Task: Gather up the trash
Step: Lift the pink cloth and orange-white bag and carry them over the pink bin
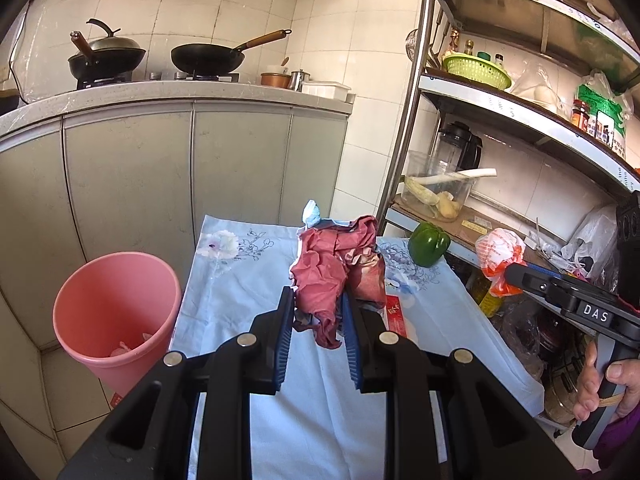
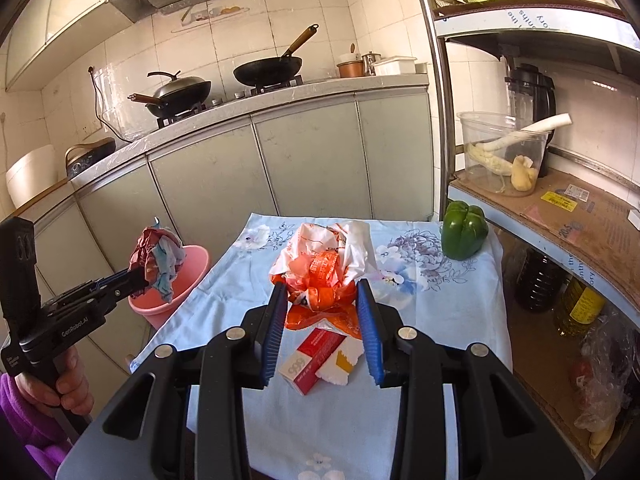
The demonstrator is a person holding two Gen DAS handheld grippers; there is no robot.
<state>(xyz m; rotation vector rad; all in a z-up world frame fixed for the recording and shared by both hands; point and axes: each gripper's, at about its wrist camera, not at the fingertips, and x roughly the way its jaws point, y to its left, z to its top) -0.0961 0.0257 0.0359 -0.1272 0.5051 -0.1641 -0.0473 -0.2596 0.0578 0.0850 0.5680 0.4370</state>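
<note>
Between left tongs [image 1: 316, 312], red wrapper [image 1: 332, 276], clamped

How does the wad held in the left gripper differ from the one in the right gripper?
The left gripper holds a dull red crumpled wad with pale blue scraps; the right gripper holds an orange-and-white printed plastic bag. From the right wrist view, the red wad hangs by the pink bin; the bag hangs over the tablecloth. Both are crumpled and clamped between blue pads.

Pink bin [image 1: 116, 312], green pepper [image 2: 464, 236], floral blue cloth [image 2: 432, 300]
</note>
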